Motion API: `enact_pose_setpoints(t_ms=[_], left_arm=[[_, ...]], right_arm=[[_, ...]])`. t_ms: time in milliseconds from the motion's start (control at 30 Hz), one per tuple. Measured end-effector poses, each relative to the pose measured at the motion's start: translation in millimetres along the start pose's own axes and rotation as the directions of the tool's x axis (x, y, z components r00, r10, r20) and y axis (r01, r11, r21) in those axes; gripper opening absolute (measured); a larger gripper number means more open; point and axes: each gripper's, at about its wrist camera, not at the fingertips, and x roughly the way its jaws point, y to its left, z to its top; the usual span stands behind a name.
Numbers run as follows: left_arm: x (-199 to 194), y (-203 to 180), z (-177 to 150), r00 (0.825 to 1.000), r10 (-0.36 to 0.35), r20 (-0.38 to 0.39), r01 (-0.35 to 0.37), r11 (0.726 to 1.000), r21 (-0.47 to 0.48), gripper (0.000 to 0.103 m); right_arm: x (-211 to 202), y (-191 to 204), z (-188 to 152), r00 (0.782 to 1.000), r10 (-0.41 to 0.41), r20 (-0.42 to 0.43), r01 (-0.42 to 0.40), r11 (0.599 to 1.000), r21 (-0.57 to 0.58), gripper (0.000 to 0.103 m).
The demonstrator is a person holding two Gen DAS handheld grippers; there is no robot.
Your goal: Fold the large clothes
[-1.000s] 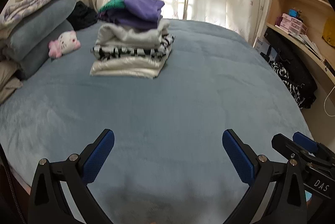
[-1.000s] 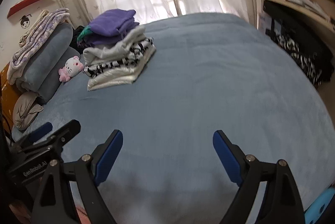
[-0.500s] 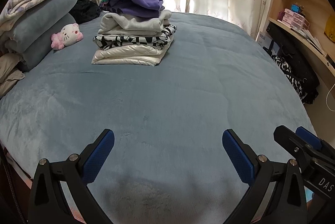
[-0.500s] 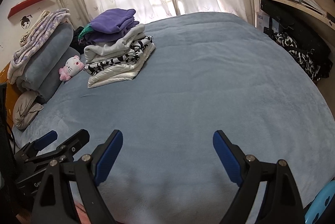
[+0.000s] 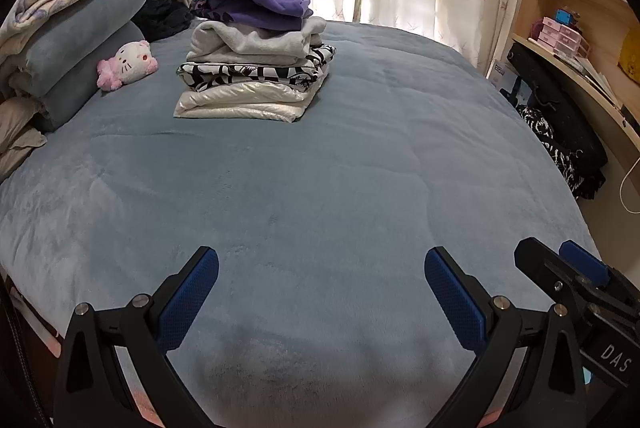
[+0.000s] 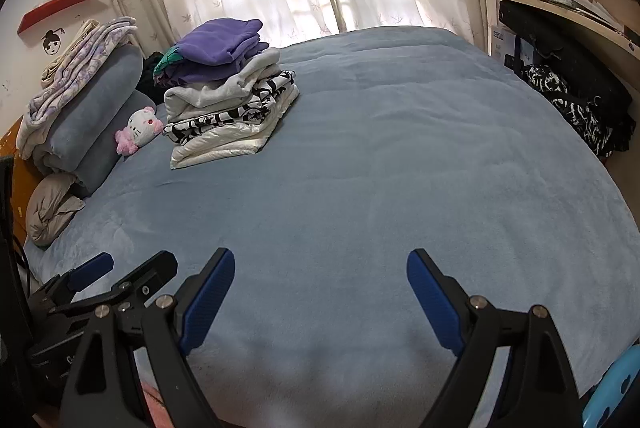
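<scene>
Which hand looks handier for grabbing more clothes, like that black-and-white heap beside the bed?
Probably the right gripper: the black-and-white heap lies off the bed's right edge, on its side. Both grippers are open and empty.

Soft cloth, hard plastic

Bed (image 5: pixel 360 156) cover matt plush fleece; bottom garment (image 5: pixel 244 102) glossy, satiny; gripper pads (image 5: pixel 188 298) textured blue plastic; shelf (image 5: pixel 576 0) wood.

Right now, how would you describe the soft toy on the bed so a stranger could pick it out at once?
Start from the blue-grey bed and go to its far left side, where rolled grey bedding is piled. The toy lies at the foot of that pile, left of the stack of folded clothes. It is the only plush thing there: a white cat face with pink trim.
</scene>
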Motion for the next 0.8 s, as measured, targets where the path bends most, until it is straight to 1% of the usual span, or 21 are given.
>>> enact_pose_setpoints(t_ms=[800], left_arm=[[-4.8, -10.0, -5.0, 0.999, 0.045, 0.011, -0.045, 0.999, 0.006, 0.102]], right_arm=[[1.5, -4.2, 0.0, 1.0, 0.002, -0.01, -0.002, 1.0, 0.013, 0.088]])
